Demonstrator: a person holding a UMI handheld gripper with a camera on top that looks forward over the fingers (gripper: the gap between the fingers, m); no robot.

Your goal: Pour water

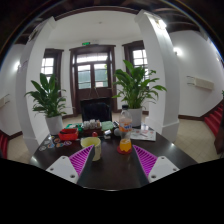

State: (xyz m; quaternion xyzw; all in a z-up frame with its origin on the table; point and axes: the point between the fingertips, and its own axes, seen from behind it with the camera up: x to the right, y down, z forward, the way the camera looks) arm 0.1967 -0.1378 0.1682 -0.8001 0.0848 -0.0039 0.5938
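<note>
The gripper point(103, 163) stood wide open and empty, with a yellow cup point(91, 146) upright on the dark table point(110, 175) just ahead between its fingers, nearer the left pad point(80, 160).

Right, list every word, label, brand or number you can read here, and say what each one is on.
None can be read.
Sign above the door: a small green patch, too small to read.
Yellow cup between the fingers of the open hand-held gripper: no print shows.
Orange bottle just beyond the fingers: any label is too small to read.
Items on the table behind them: too blurred for any text.
</note>
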